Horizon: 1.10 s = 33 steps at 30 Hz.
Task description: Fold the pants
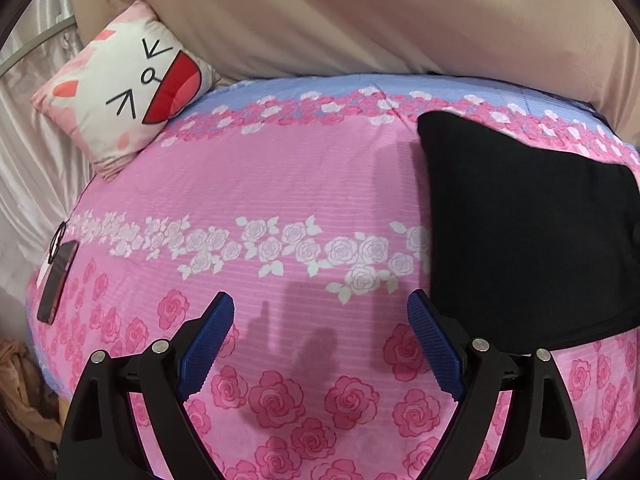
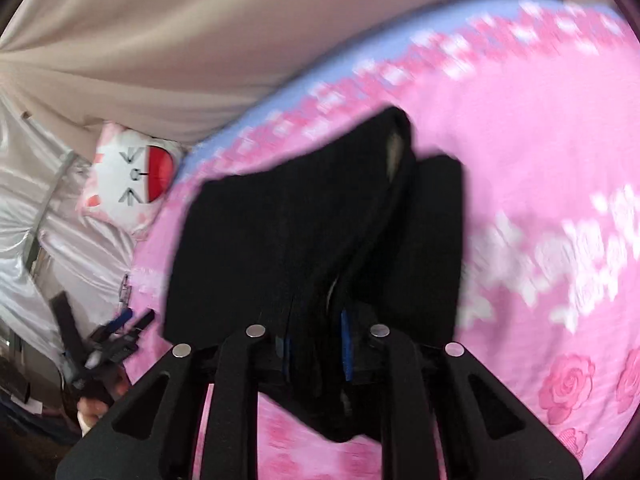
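The black pants [image 1: 528, 236] lie folded on the pink rose bedspread [image 1: 280, 184] at the right of the left wrist view. My left gripper [image 1: 320, 340] is open and empty, hovering over the bedspread just left of the pants. In the right wrist view my right gripper [image 2: 316, 344] is shut on a thick bunched edge of the black pants [image 2: 304, 240], which hang and spread in front of it above the bedspread [image 2: 520, 160]. That view is blurred. The left gripper also shows at the far left of the right wrist view [image 2: 116, 332].
A white cartoon-face pillow [image 1: 132, 84] lies at the bed's far left corner, also seen in the right wrist view [image 2: 132, 176]. A dark phone [image 1: 56, 284] lies near the bed's left edge. Beige curtain [image 1: 360, 12] hangs behind; silvery fabric [image 1: 24, 140] at left.
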### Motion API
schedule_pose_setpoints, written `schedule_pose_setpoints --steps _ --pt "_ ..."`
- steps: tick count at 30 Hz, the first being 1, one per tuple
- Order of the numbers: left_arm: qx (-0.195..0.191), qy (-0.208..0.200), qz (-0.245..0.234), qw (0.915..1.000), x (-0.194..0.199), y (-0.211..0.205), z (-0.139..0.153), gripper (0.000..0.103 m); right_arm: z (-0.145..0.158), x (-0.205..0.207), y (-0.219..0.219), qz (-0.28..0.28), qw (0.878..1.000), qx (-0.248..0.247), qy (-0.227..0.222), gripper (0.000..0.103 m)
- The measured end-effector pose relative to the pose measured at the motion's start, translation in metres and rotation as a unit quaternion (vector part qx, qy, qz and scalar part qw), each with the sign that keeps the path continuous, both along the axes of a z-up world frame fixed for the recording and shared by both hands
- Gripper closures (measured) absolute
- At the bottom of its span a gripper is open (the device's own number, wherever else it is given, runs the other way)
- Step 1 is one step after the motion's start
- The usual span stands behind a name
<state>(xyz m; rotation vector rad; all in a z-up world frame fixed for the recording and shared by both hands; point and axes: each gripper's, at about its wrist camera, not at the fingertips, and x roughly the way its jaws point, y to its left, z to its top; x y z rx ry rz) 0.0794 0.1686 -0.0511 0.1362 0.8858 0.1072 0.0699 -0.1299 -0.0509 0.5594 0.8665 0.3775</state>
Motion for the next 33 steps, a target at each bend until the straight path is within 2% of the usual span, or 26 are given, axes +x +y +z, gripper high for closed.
schedule_pose_setpoints --steps 2,4,5,6,7,8,9,10,11,13,14,16,17,18,19,22,24,26,27,28,29,30,31,32,33 --pt "0.003 -0.008 0.001 1.0 -0.001 0.001 0.005 0.017 0.04 -0.004 0.024 0.031 0.998 -0.004 -0.053 0.087" --pt "0.004 -0.015 0.009 0.9998 -0.002 0.006 0.009 0.017 0.055 -0.007 0.036 0.044 0.996 -0.026 -0.078 0.087" --pt "0.0 -0.015 0.014 0.9998 -0.004 0.01 0.01 0.017 0.05 -0.008 0.035 0.036 0.996 -0.043 -0.073 0.087" --pt "-0.004 -0.015 0.017 0.9997 -0.005 0.014 0.01 0.017 0.035 -0.005 0.03 0.023 0.997 -0.064 -0.049 0.084" --pt "-0.009 -0.014 0.021 0.9996 -0.007 0.018 0.009 0.017 0.005 0.001 0.02 0.009 0.996 -0.091 0.003 0.079" --pt "-0.014 -0.013 0.023 0.9996 -0.008 0.021 0.008 0.017 -0.02 0.003 0.012 -0.016 0.99 -0.127 0.056 0.068" --pt "-0.015 -0.01 0.024 0.9995 -0.009 0.024 0.006 0.017 -0.031 0.002 0.008 -0.029 0.988 -0.133 0.074 0.066" --pt "-0.013 -0.009 0.026 0.9995 -0.009 0.027 0.005 0.017 -0.03 -0.009 0.0 -0.043 0.993 -0.097 0.051 0.065" --pt "-0.008 -0.009 0.028 0.9995 -0.009 0.029 0.004 0.017 -0.021 -0.02 -0.005 -0.068 0.992 -0.094 0.051 0.064" --pt "-0.003 -0.008 0.034 0.9994 -0.008 0.032 0.002 0.017 0.008 -0.037 -0.002 -0.125 0.98 -0.156 0.013 0.062" --pt "-0.005 -0.009 0.034 0.9994 -0.007 0.033 0.002 0.017 0.031 -0.043 0.012 -0.132 0.972 -0.192 -0.026 0.062" --pt "-0.015 -0.01 0.03 0.9994 -0.004 0.034 0.002 0.017 0.061 -0.035 0.046 -0.083 0.974 -0.2 -0.07 0.061" --pt "-0.019 -0.012 0.028 0.9994 -0.002 0.032 0.002 0.017 0.067 -0.028 0.062 -0.053 0.976 -0.196 -0.082 0.049" --pt "-0.02 -0.013 0.025 0.9994 -0.001 0.031 0.002 0.017 0.071 -0.018 0.081 -0.022 0.976 -0.197 -0.093 0.021" --pt "-0.02 -0.015 0.022 0.9995 -0.001 0.029 0.003 0.017 0.071 -0.003 0.11 0.01 0.971 -0.214 -0.106 0.008" --pt "-0.011 -0.024 0.016 0.9995 -0.008 0.029 0.008 0.017 0.052 0.033 0.176 0.064 0.955 -0.266 -0.113 0.01" --pt "0.0 -0.031 0.021 0.9993 -0.015 0.036 0.011 0.017 0.034 0.064 0.195 0.082 0.962 -0.241 -0.097 0.017" --pt "0.008 -0.034 0.033 0.9988 -0.021 0.047 0.012 0.017 -0.008 0.095 0.211 0.117 0.978 -0.169 -0.026 0.023" --pt "0.009 -0.033 0.038 0.9987 -0.023 0.052 0.012 0.017 -0.025 0.104 0.218 0.112 0.979 -0.168 -0.008 0.022" --pt "0.008 -0.032 0.043 0.9985 -0.024 0.057 0.012 0.017 -0.027 0.098 0.239 0.108 0.966 -0.23 -0.056 0.02" --pt "0.006 -0.03 0.048 0.9984 -0.024 0.063 0.012 0.017 -0.031 0.091 0.252 0.12 0.95 -0.28 -0.063 0.013" --pt "0.006 -0.028 0.054 0.9981 -0.024 0.068 0.011 0.017 -0.03 0.085 0.269 0.116 0.934 -0.331 -0.073 0.013" --pt "0.006 -0.026 0.061 0.9978 -0.023 0.073 0.01 0.017 -0.027 0.08 0.278 0.116 0.924 -0.357 -0.078 0.013" --pt "0.006 -0.025 0.063 0.9977 -0.021 0.075 0.009 0.017 -0.02 0.073 0.282 0.123 0.921 -0.358 -0.088 0.014" --pt "0.005 -0.025 0.064 0.9976 -0.02 0.076 0.009 0.017 -0.01 0.065 0.275 0.122 0.927 -0.34 -0.099 0.014"
